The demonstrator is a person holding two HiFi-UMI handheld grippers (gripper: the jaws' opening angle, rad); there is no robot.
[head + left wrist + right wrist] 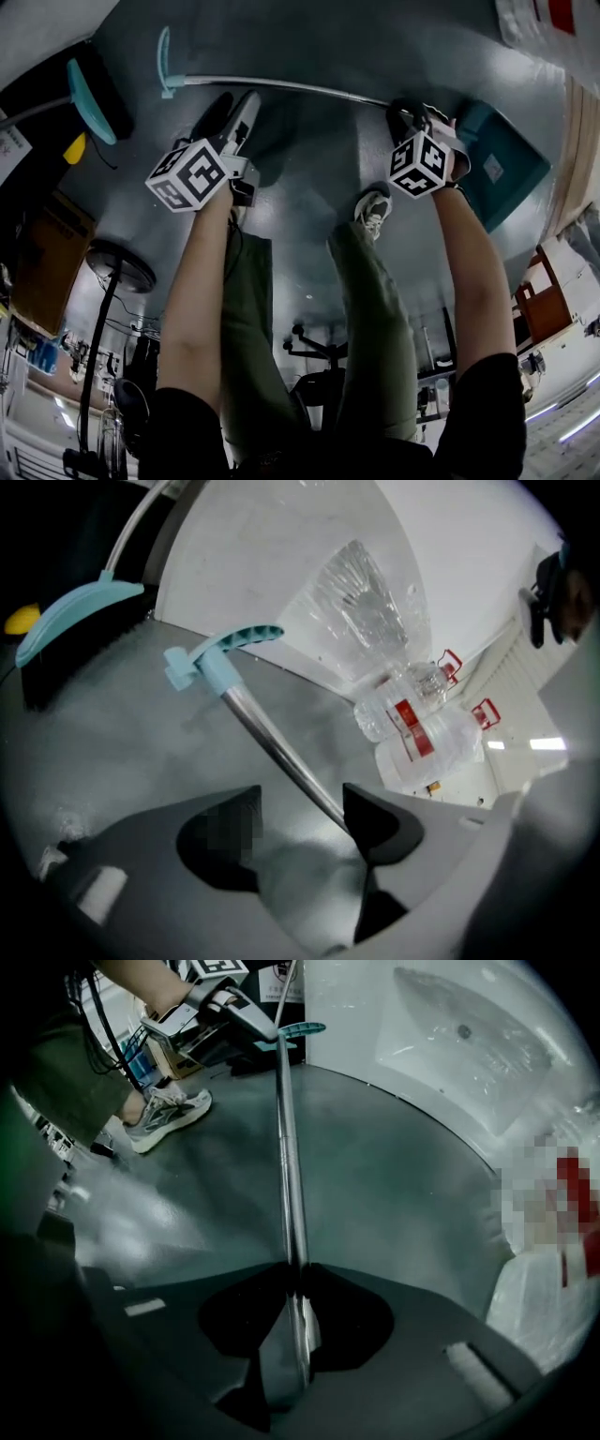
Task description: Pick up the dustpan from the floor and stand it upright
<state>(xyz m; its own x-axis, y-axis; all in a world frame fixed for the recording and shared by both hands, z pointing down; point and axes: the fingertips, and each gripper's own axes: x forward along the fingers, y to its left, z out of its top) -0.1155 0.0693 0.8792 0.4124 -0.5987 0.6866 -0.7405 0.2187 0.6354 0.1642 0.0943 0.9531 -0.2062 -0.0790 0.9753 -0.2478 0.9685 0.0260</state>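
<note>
The dustpan lies on the dark floor, its teal pan (506,159) at the right. Its long metal handle (281,86) runs left to a teal hook end (166,64). My right gripper (405,112) points steeply down next to the pan, and its jaws are shut on the handle (289,1147) in the right gripper view (295,1269). My left gripper (247,105) hovers farther along the handle with its jaws wide apart (302,799). The handle (272,742) slants in close to the right jaw, and nothing is gripped there. The hook end (230,649) lies beyond.
A teal-headed broom (89,98) and a yellow object (75,147) lie at the left. Clear water bottles (412,724) rest by a white wall panel (281,564). The person's shoe (373,211) stands just behind the handle. A round stand base (122,267) and a chair base (319,347) are nearer.
</note>
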